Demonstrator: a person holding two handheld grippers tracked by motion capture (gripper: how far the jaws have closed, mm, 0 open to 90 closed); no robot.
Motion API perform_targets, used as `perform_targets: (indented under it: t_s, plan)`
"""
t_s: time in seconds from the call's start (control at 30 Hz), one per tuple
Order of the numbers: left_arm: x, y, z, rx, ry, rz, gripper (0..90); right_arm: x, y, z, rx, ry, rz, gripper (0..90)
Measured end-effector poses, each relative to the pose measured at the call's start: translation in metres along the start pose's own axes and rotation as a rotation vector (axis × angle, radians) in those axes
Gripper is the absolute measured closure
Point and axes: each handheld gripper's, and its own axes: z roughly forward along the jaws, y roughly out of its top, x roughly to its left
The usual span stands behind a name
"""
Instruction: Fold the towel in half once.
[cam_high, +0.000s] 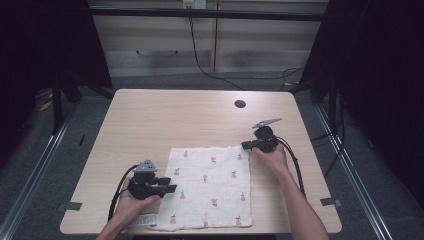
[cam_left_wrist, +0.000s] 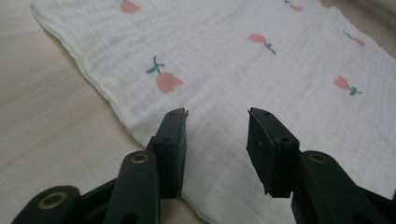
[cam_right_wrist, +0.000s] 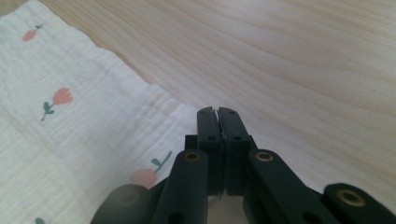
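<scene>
The table (cam_high: 150, 115) carries a white cloth (cam_high: 212, 187) printed with small pink flowers, spread flat near the front edge, a little right of centre. Your left gripper (cam_high: 172, 188) lies at the cloth's left edge; its jaws stand apart over the fabric, gripping nothing. Your right gripper (cam_high: 245, 145) sits at the cloth's far right corner; its jaws are pressed together on that corner, pinching the fabric between them. A dark round hole (cam_high: 240, 104) sits in the table near the far edge.

Left tool (cam_high: 172, 188) jaws apart, right tool (cam_high: 243, 145) jaws apparently closed
</scene>
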Motion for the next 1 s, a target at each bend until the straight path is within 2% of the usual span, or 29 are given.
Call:
perform_targets:
  t_s: [0.1,0.17,0.23,0.27,0.33,0.4,0.43,0.47,0.5,0.57,0.6,0.63,0.67,0.73,0.83,1.0]
  plan:
    - [0.006,0.011,-0.003,-0.012,0.006,-0.001,55.0,0.0,0.002,-0.004,-0.016,0.002,0.0,89.1]
    - [0.014,0.018,-0.005,-0.018,-0.004,-0.017,54.7,0.0,0.003,-0.006,-0.026,0.009,-0.003,89.1]
    - [0.023,0.026,-0.003,-0.014,0.023,-0.014,54.7,0.001,0.003,-0.008,-0.03,0.008,0.0,89.1]
    - [0.029,0.03,-0.001,-0.004,0.028,-0.026,54.7,0.001,0.003,-0.009,-0.036,0.009,0.002,89.1]
    - [0.041,0.038,0.0,-0.014,0.048,-0.052,54.7,0.001,0.003,-0.009,-0.043,0.016,0.001,89.2]
    - [0.054,0.044,-0.001,-0.039,0.057,-0.089,54.1,0.003,0.003,-0.008,-0.044,0.021,-0.007,89.2]
    - [0.06,0.046,0.0,-0.053,0.052,-0.087,55.4,0.004,0.003,-0.008,-0.043,0.022,-0.008,89.2]
    - [0.065,0.048,0.002,-0.08,0.05,-0.108,58.5,0.005,0.003,-0.008,-0.046,0.025,-0.01,89.2]
    - [0.07,0.051,0.005,-0.058,0.045,-0.136,56.9,0.006,0.004,-0.007,-0.049,0.028,-0.01,89.2]
    - [0.075,0.056,0.014,-0.01,0.069,-0.108,54.8,0.007,0.004,-0.006,-0.051,0.03,-0.014,89.1]
    - [0.079,0.059,0.017,-0.002,0.074,-0.113,54.9,0.007,0.004,-0.007,-0.05,0.028,-0.014,89.2]
    - [0.082,0.061,0.019,-0.002,0.092,-0.117,55.5,0.008,0.004,-0.007,-0.055,0.032,-0.012,89.1]
    - [0.085,0.064,0.021,-0.006,0.103,-0.137,56.9,0.008,0.004,-0.008,-0.051,0.029,-0.014,89.1]
    - [0.09,0.067,0.026,0.0,0.104,-0.132,57.5,0.009,0.004,-0.01,-0.057,0.035,-0.012,89.1]
    - [0.093,0.069,0.032,0.005,0.116,-0.137,58.9,0.01,0.004,-0.013,-0.061,0.034,-0.019,89.1]
    - [0.093,0.072,0.044,0.032,0.162,-0.142,62.0,0.008,0.0,-0.012,-0.054,0.032,-0.015,89.1]
